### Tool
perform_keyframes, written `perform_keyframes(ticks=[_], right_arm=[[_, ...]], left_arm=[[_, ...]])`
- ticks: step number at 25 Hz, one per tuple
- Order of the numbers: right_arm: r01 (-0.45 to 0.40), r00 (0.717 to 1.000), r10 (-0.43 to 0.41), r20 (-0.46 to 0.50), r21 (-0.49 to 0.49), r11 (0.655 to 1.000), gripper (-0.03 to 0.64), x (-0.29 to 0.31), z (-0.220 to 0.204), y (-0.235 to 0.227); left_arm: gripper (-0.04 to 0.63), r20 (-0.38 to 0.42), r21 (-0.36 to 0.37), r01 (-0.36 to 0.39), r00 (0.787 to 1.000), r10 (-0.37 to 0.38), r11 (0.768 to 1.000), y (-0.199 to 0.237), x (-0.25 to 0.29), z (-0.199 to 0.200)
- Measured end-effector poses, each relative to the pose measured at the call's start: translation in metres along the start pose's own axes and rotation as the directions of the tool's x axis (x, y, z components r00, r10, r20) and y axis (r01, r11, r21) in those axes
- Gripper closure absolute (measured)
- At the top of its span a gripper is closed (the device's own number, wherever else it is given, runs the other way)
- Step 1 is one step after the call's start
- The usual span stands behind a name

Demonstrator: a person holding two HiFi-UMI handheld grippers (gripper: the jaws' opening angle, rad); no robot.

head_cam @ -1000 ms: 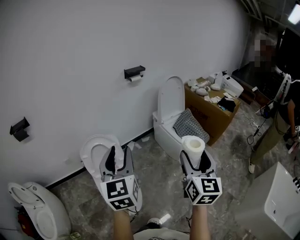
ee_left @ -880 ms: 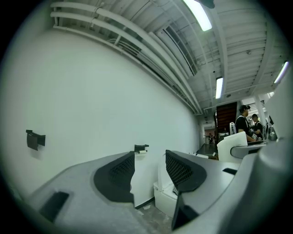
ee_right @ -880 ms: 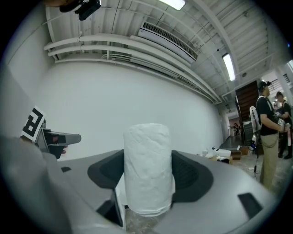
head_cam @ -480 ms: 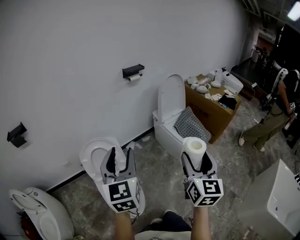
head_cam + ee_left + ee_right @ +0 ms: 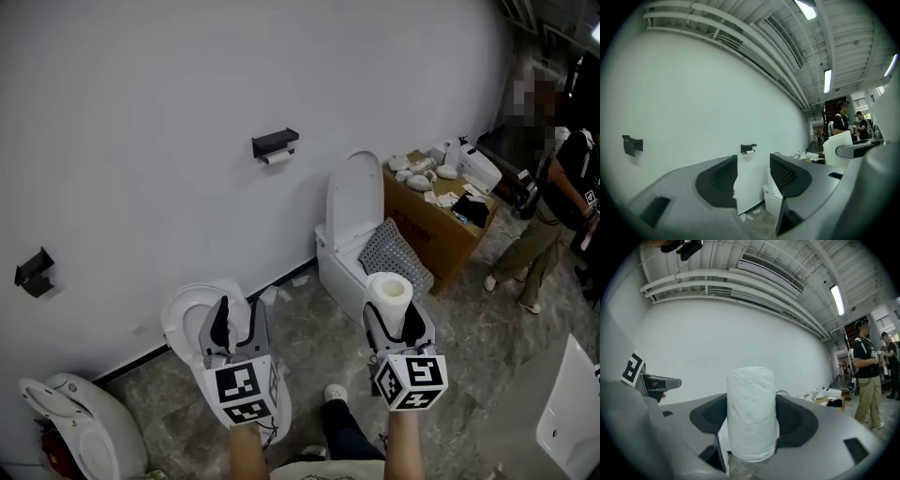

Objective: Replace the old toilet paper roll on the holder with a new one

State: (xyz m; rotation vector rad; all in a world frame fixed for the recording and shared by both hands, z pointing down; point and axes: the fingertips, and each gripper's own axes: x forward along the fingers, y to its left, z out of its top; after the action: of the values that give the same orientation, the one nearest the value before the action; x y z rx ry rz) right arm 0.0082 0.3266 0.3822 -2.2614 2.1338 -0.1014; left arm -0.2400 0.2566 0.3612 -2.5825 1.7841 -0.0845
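High on the white wall (image 5: 141,112), a black holder (image 5: 275,143) carries the old roll (image 5: 274,157), small and white, hanging just under its shelf. It is up and to the left of a white toilet (image 5: 356,225) with its lid raised. Well apart from the holder, the right gripper (image 5: 392,321) is clamped on the new roll (image 5: 388,292), which stands upright between the dark pads with its top rising above them. Beside it, the left gripper (image 5: 228,326) points the same way. Its jaws have just been opening and stand apart with nothing between them. A cardboard box (image 5: 427,230) cluttered with small items sits right of the toilet, and a person (image 5: 553,202) stands beyond it.
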Motion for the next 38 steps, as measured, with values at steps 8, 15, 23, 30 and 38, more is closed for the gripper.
perform_keyframes(ticks=[8,15,23,30,38], right_arm=[[-0.051,0.999,0.051,0.012,-0.006,0.999,0.316,0.080,0.013,-0.036],[-0.087,0.996,0.087,0.020,-0.005,0.996,0.316,0.153,0.029,-0.077],[-0.137,0.990,0.137,0.040,-0.003,0.991,0.316,0.237,0.041,-0.118],[-0.153,0.988,0.153,0.031,0.003,0.988,0.316,0.288,0.041,-0.142],[-0.150,0.989,0.150,0.005,0.018,0.989,0.316,0.325,0.031,-0.156]], left_arm=[[0.397,0.013,0.008,-0.040,0.999,0.040,0.999,-0.016,0.075,0.012],[0.397,0.022,0.015,-0.079,0.997,0.078,0.997,-0.036,0.147,0.027],[0.397,0.047,0.020,-0.129,0.991,0.128,0.991,-0.050,0.226,0.040],[0.397,0.033,0.039,-0.162,0.986,0.161,0.986,-0.052,0.273,0.041],[0.397,0.006,0.047,-0.182,0.983,0.181,0.982,-0.045,0.307,0.033]])
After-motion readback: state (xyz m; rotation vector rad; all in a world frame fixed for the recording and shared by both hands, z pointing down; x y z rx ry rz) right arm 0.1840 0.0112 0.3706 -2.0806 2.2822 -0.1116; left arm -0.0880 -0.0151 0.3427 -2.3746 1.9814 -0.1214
